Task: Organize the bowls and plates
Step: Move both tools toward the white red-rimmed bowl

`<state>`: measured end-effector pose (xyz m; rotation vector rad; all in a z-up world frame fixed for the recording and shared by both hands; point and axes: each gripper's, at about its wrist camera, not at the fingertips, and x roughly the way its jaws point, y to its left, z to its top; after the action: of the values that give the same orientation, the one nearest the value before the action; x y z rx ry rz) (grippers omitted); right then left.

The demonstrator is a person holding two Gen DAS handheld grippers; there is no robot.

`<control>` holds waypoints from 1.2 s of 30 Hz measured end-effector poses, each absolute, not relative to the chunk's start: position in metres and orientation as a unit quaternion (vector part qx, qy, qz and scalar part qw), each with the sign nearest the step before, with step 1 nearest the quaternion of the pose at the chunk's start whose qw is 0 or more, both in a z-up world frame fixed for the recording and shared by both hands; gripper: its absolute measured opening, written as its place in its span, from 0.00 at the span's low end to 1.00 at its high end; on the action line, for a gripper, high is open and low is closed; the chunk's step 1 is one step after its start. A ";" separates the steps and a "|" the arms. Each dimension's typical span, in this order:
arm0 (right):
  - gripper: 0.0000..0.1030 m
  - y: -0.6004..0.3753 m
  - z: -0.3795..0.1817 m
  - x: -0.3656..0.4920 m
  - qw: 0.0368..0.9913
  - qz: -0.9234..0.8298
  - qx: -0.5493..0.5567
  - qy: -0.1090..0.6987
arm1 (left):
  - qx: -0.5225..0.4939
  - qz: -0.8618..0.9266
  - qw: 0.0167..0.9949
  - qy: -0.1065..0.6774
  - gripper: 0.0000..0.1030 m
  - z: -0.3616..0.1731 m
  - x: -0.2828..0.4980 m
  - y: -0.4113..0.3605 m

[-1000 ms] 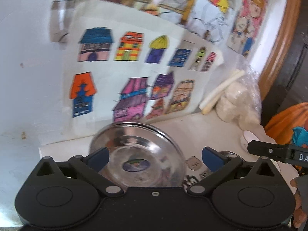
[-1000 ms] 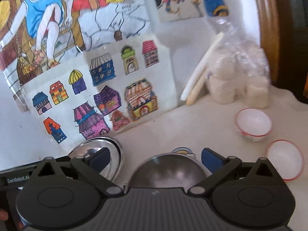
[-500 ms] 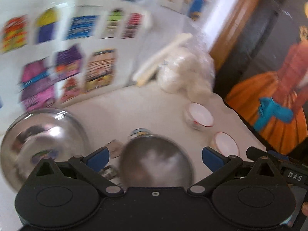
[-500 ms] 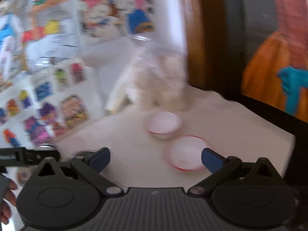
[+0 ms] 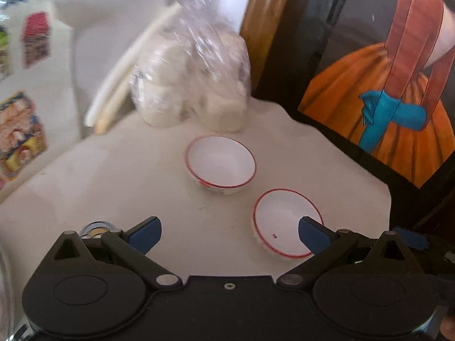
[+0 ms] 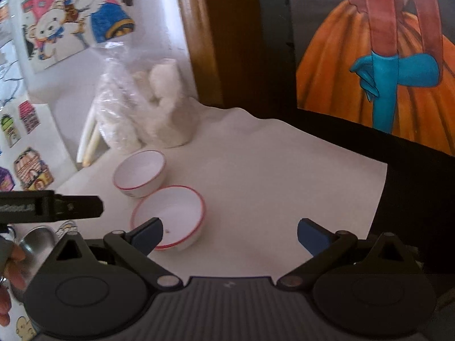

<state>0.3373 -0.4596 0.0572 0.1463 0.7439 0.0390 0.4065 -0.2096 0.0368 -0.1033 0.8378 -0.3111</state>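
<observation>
Two white bowls with red rims sit on the white table. In the left wrist view the far bowl (image 5: 221,165) is ahead and the near bowl (image 5: 284,221) lies under the right fingertip of my open left gripper (image 5: 229,231), which holds nothing. In the right wrist view the far bowl (image 6: 140,172) and near bowl (image 6: 170,217) are at left; my right gripper (image 6: 229,234) is open and empty, its left fingertip over the near bowl's rim. A steel bowl (image 6: 37,241) shows at the left edge, beside a hand (image 6: 11,272).
A clear bag of white lumps (image 5: 190,82) and pale sticks (image 5: 125,68) lean against the wall behind the bowls. Coloured drawings (image 6: 71,14) cover the wall. A dark panel with an orange-skirt picture (image 5: 392,105) bounds the table's right edge (image 6: 381,187).
Both grippers have swung right, from the steel bowls by the house drawings to the two white red-rimmed bowls. Both stayed open.
</observation>
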 end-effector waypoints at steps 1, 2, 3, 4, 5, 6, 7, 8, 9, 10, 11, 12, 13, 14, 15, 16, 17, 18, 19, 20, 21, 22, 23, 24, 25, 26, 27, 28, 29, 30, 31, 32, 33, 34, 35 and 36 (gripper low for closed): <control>1.00 -0.463 0.053 0.339 0.928 0.018 0.076 0.364 | -0.049 -0.148 0.898 0.412 0.99 0.033 0.412 -0.212; 0.99 -0.465 0.049 0.341 0.927 0.017 0.079 0.365 | -0.050 -0.144 0.895 0.419 0.99 0.029 0.418 -0.215; 0.97 -0.467 0.045 0.343 0.927 0.018 0.082 0.367 | -0.050 -0.140 0.893 0.425 0.99 0.024 0.424 -0.217; 0.95 -0.468 0.042 0.346 0.926 0.018 0.083 0.368 | -0.050 -0.137 0.891 0.430 0.99 0.020 0.430 -0.220; 0.92 -0.470 0.038 0.349 0.925 0.020 0.084 0.370 | -0.053 -0.134 0.889 0.434 0.99 0.016 0.435 -0.221; 0.89 -0.470 0.035 0.351 0.924 0.023 0.084 0.372 | -0.058 -0.129 0.888 0.437 0.99 0.012 0.438 -0.222; 0.87 -0.470 0.033 0.353 0.924 0.024 0.085 0.373 | -0.065 -0.126 0.887 0.439 0.99 0.009 0.442 -0.221; 0.85 -0.471 0.030 0.355 0.923 0.027 0.087 0.373 | -0.069 -0.125 0.886 0.442 0.99 0.005 0.444 -0.220; 0.83 -0.472 0.029 0.357 0.923 0.030 0.089 0.374 | -0.072 -0.124 0.884 0.445 0.99 0.002 0.446 -0.221; 0.82 -0.471 0.027 0.358 0.923 0.033 0.090 0.374 | -0.075 -0.124 0.882 0.448 0.99 -0.001 0.448 -0.221; 0.80 -0.471 0.026 0.360 0.922 0.036 0.090 0.374 | -0.078 -0.126 0.881 0.450 0.99 -0.003 0.450 -0.221; 0.79 -0.470 0.026 0.362 0.923 0.039 0.090 0.373 | -0.080 -0.127 0.879 0.452 0.99 -0.005 0.451 -0.222; 0.79 -0.470 0.026 0.363 0.923 0.042 0.091 0.370 | -0.081 -0.128 0.878 0.454 0.99 -0.006 0.453 -0.222; 0.77 -0.468 0.027 0.364 0.924 0.045 0.090 0.369 | -0.081 -0.127 0.878 0.455 0.99 -0.006 0.453 -0.222; 0.76 -0.466 0.028 0.366 0.924 0.048 0.089 0.369 | -0.080 -0.122 0.879 0.454 0.98 -0.007 0.454 -0.222; 0.75 -0.464 0.028 0.367 0.924 0.050 0.087 0.369 | -0.076 -0.117 0.881 0.452 0.98 -0.007 0.453 -0.223; 0.73 -0.463 0.028 0.368 0.924 0.051 0.086 0.370 | -0.074 -0.116 0.881 0.452 0.97 -0.007 0.453 -0.223; 0.71 -0.461 0.028 0.369 0.923 0.053 0.085 0.370 | -0.074 -0.118 0.880 0.453 0.97 -0.007 0.453 -0.223; 0.71 -0.459 0.028 0.370 0.923 0.054 0.084 0.371 | -0.076 -0.119 0.879 0.455 0.96 -0.008 0.453 -0.223; 0.70 -0.458 0.027 0.370 0.923 0.055 0.083 0.372 | -0.077 -0.120 0.878 0.456 0.96 -0.008 0.454 -0.222; 0.69 -0.457 0.027 0.371 0.922 0.056 0.083 0.373 | -0.077 -0.120 0.878 0.457 0.96 -0.008 0.454 -0.223; 0.69 -0.457 0.027 0.371 0.922 0.056 0.083 0.374 | -0.075 -0.121 0.878 0.457 0.96 -0.009 0.454 -0.224; 0.67 -0.456 0.027 0.371 0.922 0.056 0.083 0.374 | -0.072 -0.123 0.878 0.457 0.95 -0.008 0.453 -0.224; 0.66 -0.455 0.026 0.372 0.921 0.056 0.083 0.375 | -0.071 -0.124 0.878 0.457 0.94 -0.008 0.452 -0.225; 0.65 -0.454 0.025 0.373 0.921 0.057 0.083 0.377 | -0.070 -0.126 0.877 0.458 0.94 -0.009 0.452 -0.226; 0.63 -0.453 0.024 0.374 0.920 0.058 0.082 0.379 | -0.070 -0.128 0.876 0.459 0.91 -0.009 0.452 -0.226; 0.59 -0.452 0.024 0.374 0.919 0.061 0.082 0.380 | -0.070 -0.130 0.876 0.458 0.87 -0.009 0.451 -0.227; 0.57 -0.451 0.023 0.374 0.919 0.062 0.083 0.380 | -0.068 -0.133 0.877 0.456 0.86 -0.009 0.450 -0.228; 0.54 -0.450 0.023 0.375 0.919 0.063 0.084 0.381 | -0.064 -0.137 0.878 0.454 0.85 -0.009 0.450 -0.229; 0.51 -0.449 0.023 0.376 0.919 0.063 0.085 0.381 | -0.061 -0.139 0.878 0.454 0.83 -0.008 0.448 -0.230; 0.49 -0.448 0.023 0.376 0.919 0.064 0.085 0.381 | -0.062 -0.140 0.878 0.454 0.82 -0.008 0.448 -0.230; 0.46 -0.447 0.023 0.377 0.918 0.064 0.083 0.382 | -0.064 -0.141 0.877 0.455 0.78 -0.009 0.448 -0.230; 0.43 -0.445 0.023 0.377 0.918 0.066 0.082 0.382 | -0.067 -0.143 0.875 0.457 0.74 -0.009 0.448 -0.230; 0.40 -0.444 0.023 0.377 0.918 0.068 0.083 0.383 | -0.070 -0.146 0.874 0.459 0.73 -0.009 0.448 -0.230; 0.35 -0.443 0.023 0.377 0.917 0.071 0.086 0.382 | -0.072 -0.148 0.873 0.459 0.71 -0.009 0.448 -0.230; 0.30 -0.442 0.023 0.377 0.917 0.074 0.088 0.382 | -0.075 -0.151 0.872 0.460 0.66 -0.009 0.448 -0.230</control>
<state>0.3774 -0.4419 0.0227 0.1812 0.7869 0.1521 0.4475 -0.2296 -0.0091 -0.1565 0.9608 -0.3152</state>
